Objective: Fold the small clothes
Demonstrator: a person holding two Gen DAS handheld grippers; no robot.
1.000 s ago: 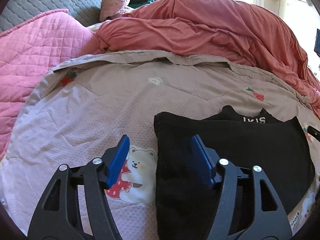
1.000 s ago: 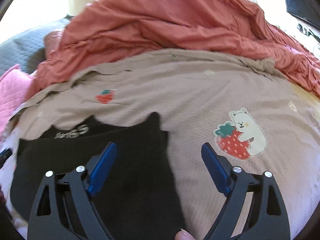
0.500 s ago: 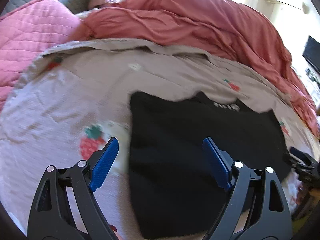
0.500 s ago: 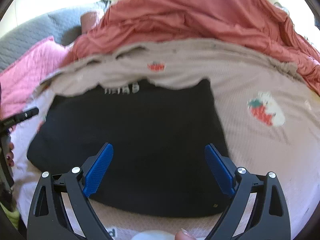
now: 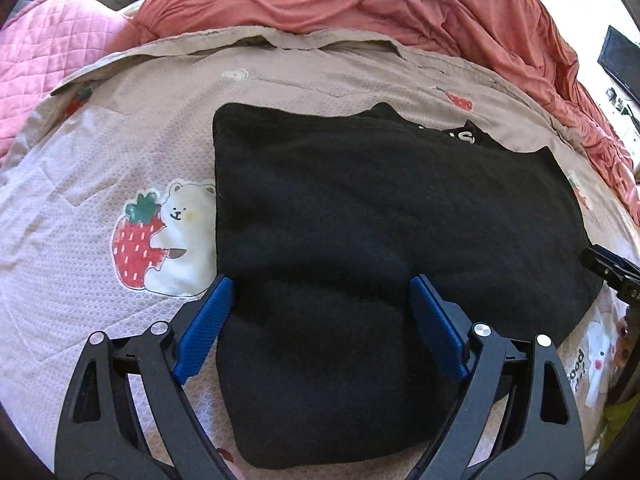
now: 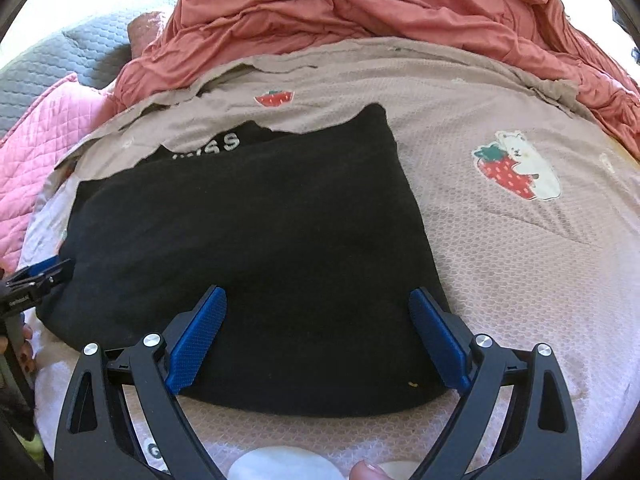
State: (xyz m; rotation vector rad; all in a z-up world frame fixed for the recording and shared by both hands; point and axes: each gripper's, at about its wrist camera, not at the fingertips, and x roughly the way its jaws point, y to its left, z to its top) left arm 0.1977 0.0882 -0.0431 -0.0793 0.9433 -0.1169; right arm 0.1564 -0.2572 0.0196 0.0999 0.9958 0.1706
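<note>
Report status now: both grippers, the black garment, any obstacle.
Left gripper open, right gripper open, both empty. Black garment flat on bedspread. No obstacle on it.

Matt black knit garment [image 5: 380, 220]; waffle-textured cloth bed cover [image 5: 80, 280]; gripper [image 5: 320, 312] fingers [image 5: 204, 328] of ribbed blue plastic.

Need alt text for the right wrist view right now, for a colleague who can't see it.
A folded black garment lies flat on a beige strawberry-and-bear print blanket, with the open right gripper just above its near edge. A rumpled red duvet lies behind.
</note>
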